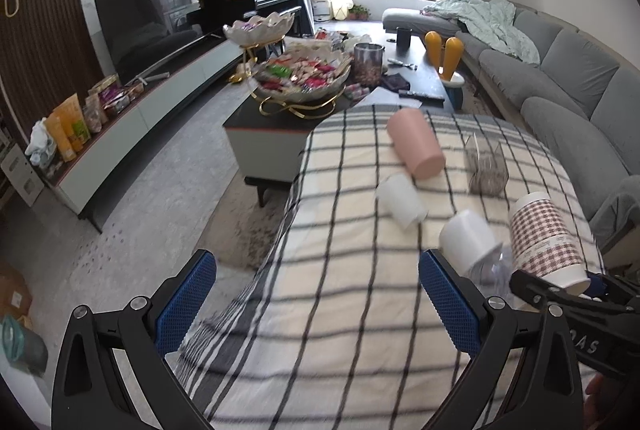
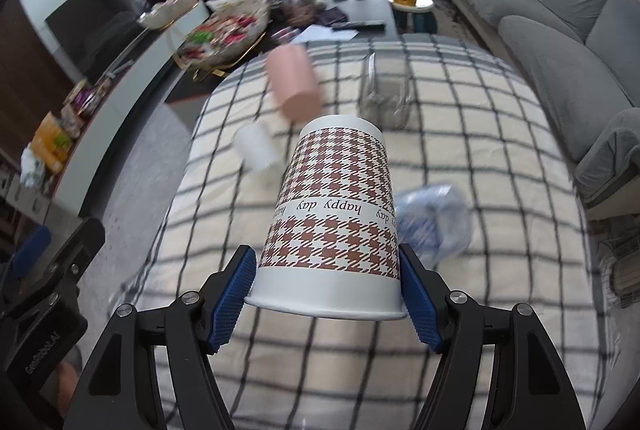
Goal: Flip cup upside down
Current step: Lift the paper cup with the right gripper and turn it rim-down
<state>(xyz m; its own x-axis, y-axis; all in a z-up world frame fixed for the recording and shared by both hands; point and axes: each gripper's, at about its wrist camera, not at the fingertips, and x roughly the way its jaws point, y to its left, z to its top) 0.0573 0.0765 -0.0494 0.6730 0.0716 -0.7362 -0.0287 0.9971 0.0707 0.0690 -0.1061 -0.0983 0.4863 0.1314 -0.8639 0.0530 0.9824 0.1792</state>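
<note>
My right gripper [image 2: 326,294] is shut on a white paper cup with a red houndstooth pattern [image 2: 334,214]. The cup is held off the checked cloth, its rim toward the camera and its base pointing away, so the "happy day" print reads upside down. In the left wrist view the same cup [image 1: 546,242] shows at the right, with the right gripper [image 1: 560,294] on its rim end. My left gripper [image 1: 320,306] is open and empty above the cloth's near left part.
On the checked cloth [image 1: 360,310] lie a pink cup [image 1: 416,144], two white cups [image 1: 400,200] [image 1: 468,236], a clear glass [image 1: 486,166] and a crumpled clear plastic cup [image 2: 434,216]. A cluttered coffee table [image 1: 280,118] stands beyond. A grey sofa [image 1: 560,78] is at the right.
</note>
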